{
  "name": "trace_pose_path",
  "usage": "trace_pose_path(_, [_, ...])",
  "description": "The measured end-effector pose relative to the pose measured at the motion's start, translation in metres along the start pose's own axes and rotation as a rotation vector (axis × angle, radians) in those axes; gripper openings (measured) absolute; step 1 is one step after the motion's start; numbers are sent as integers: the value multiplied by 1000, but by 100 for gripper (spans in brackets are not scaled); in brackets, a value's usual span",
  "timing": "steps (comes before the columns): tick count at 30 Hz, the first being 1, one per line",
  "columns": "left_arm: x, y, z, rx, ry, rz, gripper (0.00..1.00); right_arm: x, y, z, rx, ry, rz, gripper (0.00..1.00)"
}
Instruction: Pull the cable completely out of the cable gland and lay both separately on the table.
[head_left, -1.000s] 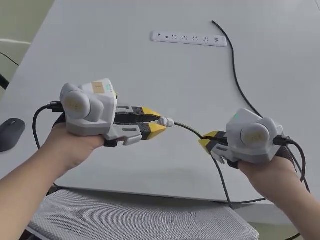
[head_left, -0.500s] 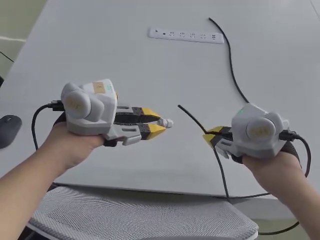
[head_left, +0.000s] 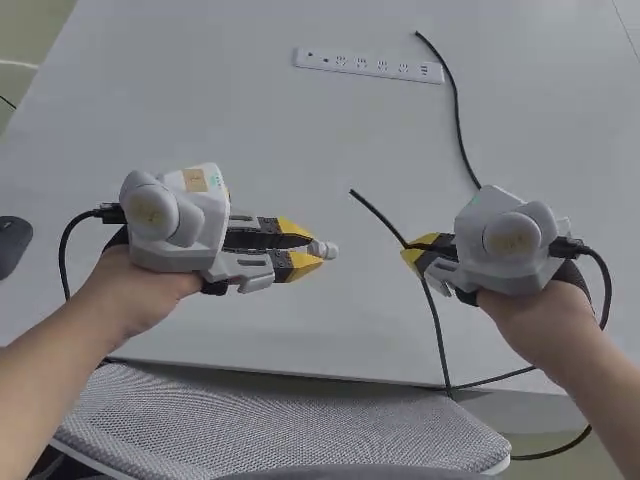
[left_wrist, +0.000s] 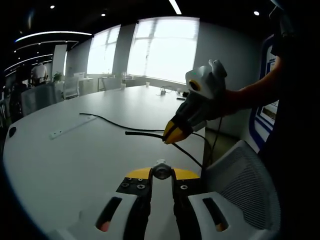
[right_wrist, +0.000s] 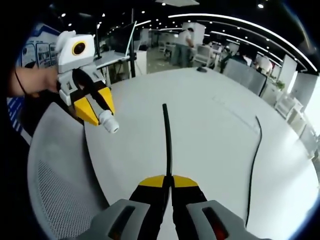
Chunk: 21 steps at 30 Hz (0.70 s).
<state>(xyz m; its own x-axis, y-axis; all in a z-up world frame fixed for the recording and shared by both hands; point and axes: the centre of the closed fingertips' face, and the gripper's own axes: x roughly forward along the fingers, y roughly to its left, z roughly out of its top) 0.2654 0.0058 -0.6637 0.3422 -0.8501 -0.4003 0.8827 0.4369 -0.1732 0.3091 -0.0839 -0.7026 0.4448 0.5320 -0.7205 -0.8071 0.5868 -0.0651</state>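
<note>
Grey-white cable gland (head_left: 326, 249) is pinched at the tip of the left tongs (head_left: 312, 251), held in the air over the near edge of the bench (head_left: 200, 120). In the left gripper view the cable gland (left_wrist: 161, 170) stands up between the closed-in jaws. Black cable (head_left: 377, 214) is fully clear of it, and its free end sticks out ahead of the right tongs (head_left: 410, 257), apart from the gland. Right tongs are pressed together on the cable, a little back from that end. The rest of the cable drops past the bench edge. Far side of the bench: white power strip (head_left: 368, 66), with another black lead (head_left: 456, 110) running past its right end. Dark mouse (head_left: 10, 246) at far left. Grey mesh chair (head_left: 280, 425) below.
</note>
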Motion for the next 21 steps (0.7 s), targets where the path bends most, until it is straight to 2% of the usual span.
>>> trace_pose_path(6, [0, 0, -10, -1, 1, -4, 15, 7, -5, 9, -24, 17, 4, 0])
trace_pose_path(21, [-10, 6, -28, -12, -7, 7, 15, 31, -2, 32, -97, 42, 36, 0])
